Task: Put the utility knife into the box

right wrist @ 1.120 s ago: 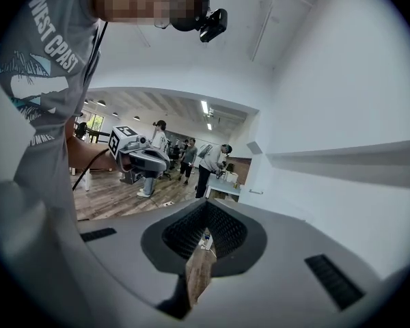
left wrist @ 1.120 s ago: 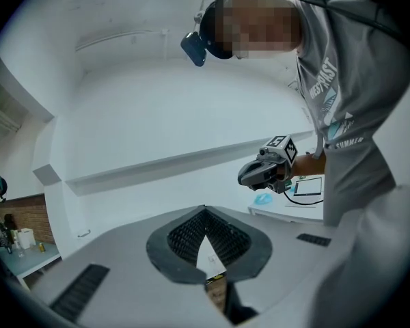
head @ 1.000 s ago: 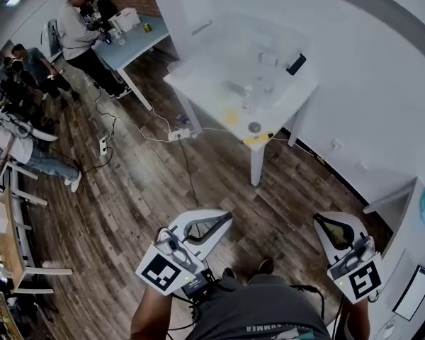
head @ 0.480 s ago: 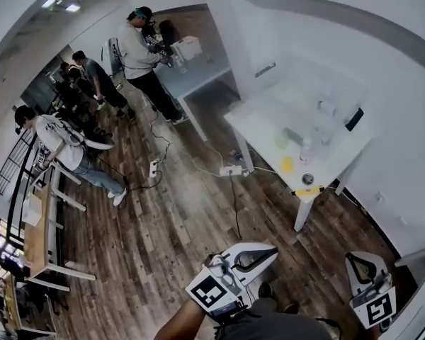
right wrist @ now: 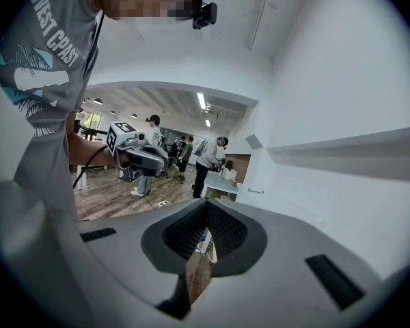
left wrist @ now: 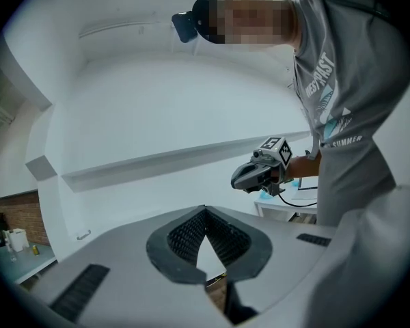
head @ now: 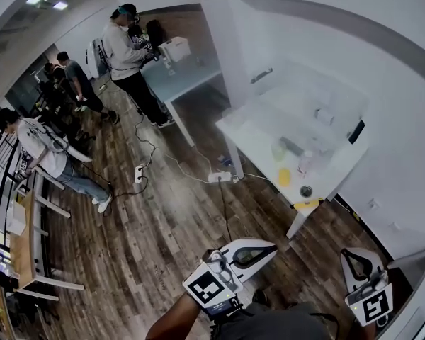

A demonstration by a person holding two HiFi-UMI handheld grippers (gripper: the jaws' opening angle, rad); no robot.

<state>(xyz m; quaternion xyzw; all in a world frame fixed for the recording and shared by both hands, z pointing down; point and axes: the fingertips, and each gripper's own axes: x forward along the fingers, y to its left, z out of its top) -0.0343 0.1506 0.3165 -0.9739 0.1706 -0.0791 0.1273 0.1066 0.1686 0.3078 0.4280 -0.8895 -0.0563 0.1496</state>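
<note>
The left gripper (head: 270,246) has its jaws closed on nothing, the white table (head: 258,119) stands well ahead of both tools carrying small items among which the utility knife is too small to identify, and the right gripper (head: 348,253) is likewise fully closed and empty.

Knife (head: 306,205): looks like the small yellow-and-dark thing lying flat at the bench's (head: 255,129) near corner, right at the edge. It's too small to confirm or to read the blade state. Box (head: 319,101): only a faint, pale translucent outline on the bench's far half, well apart from the knife, and I can't tell if it's open or lidded.
</note>
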